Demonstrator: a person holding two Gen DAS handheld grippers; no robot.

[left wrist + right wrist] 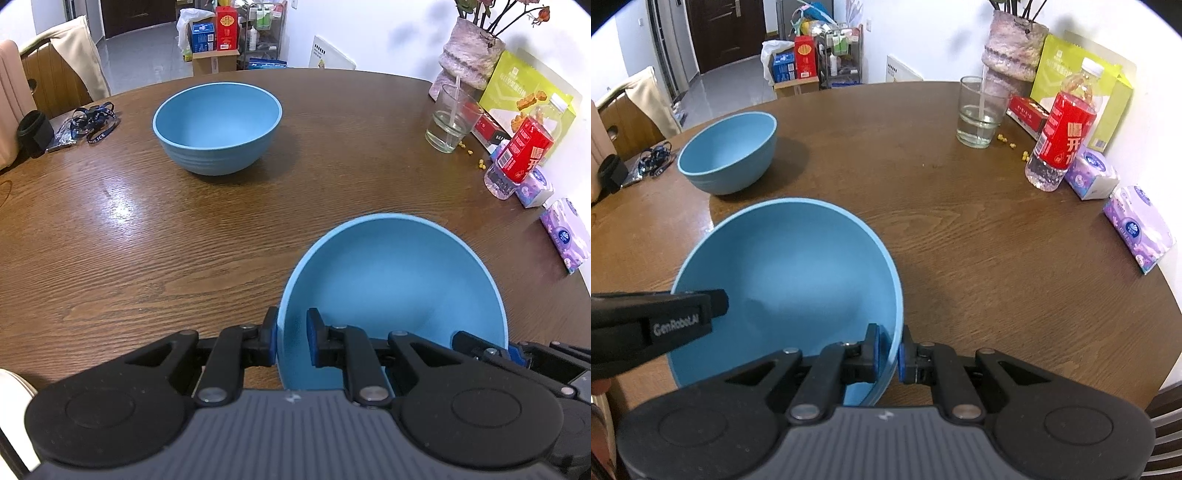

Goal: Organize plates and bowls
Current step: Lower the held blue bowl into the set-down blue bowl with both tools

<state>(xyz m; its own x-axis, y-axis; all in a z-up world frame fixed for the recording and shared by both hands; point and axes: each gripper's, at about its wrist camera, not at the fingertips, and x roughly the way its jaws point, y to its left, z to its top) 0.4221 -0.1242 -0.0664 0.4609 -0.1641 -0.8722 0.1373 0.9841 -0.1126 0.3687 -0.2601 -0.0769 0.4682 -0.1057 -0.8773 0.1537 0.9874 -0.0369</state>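
A round brown wooden table (147, 258) is filling both views, with a tiled hallway and a dark door behind it and a wall along the right side. On the table's right edge a drinking glass (979, 114), a red-labelled water bottle (1062, 136) and purple tissue packs (1137, 225) are standing close together, well apart from the work. Both grippers are holding the same near blue bowl (399, 280): the left gripper (291, 341) is clamping the bowl's left wall, one pad outside and one inside, and the right gripper (889, 352) is pinching the opposite, right wall in the same way. The bowl is tilting a little toward the cameras, and I cannot say for sure whether its base is touching the wood. The far blue bowl (217, 127) is sitting upright and empty on the table, ahead and to the left of the held one, so it is lying nearer to the left hand than to the right. In my judgement the coming move is carrying the held bowl forward and leftward and lowering it into the far one, and the two rims will need to be level and centred so the bowls are nesting well.
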